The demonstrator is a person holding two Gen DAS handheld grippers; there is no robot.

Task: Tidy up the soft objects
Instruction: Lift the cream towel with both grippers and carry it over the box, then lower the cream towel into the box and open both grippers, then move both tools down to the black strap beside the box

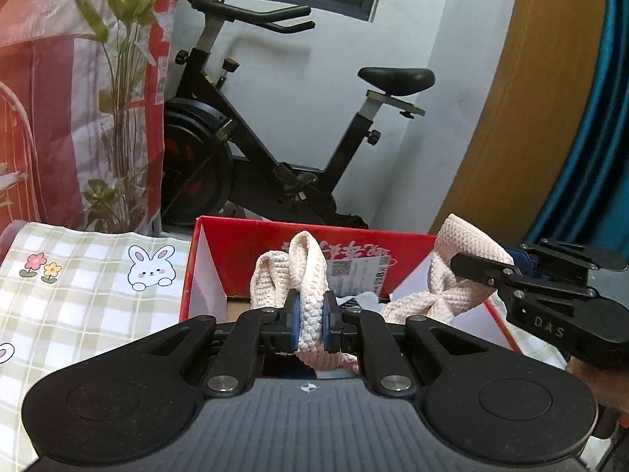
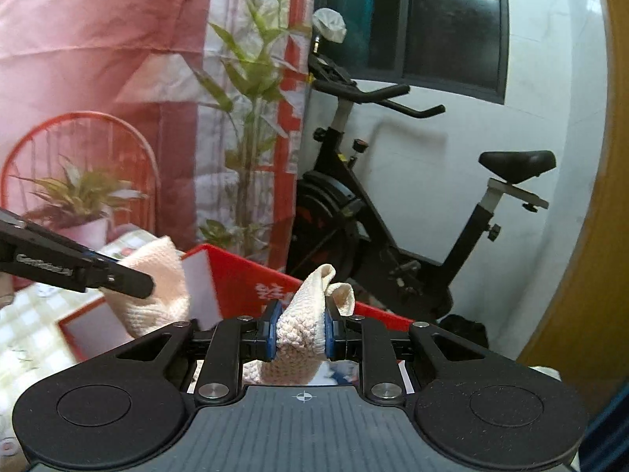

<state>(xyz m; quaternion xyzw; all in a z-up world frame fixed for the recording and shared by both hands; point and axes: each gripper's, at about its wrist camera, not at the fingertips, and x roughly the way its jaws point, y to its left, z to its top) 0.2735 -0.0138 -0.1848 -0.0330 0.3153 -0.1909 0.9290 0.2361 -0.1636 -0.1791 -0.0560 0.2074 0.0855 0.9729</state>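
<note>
Towel (image 1: pixel 310 275): cream waffle-knit, bunched; left gripper (image 1: pixel 311 320), right gripper (image 2: pixel 302 330) each clamp an end.

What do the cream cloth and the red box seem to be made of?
Cream waffle-textured cloth: soft woven or knitted fabric, probably cotton, matte; it shows a raised weave and folds limply. Red open-topped box: likely printed cardboard, slightly glossy red outside, plain white inside, with thin flat walls.

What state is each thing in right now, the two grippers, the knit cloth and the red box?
Left gripper: shut on the knit cloth.
Right gripper: shut on the knit cloth.
Knit cloth: bunched, held up between both grippers over the box.
Red box: open, lid off, some items inside.
</note>
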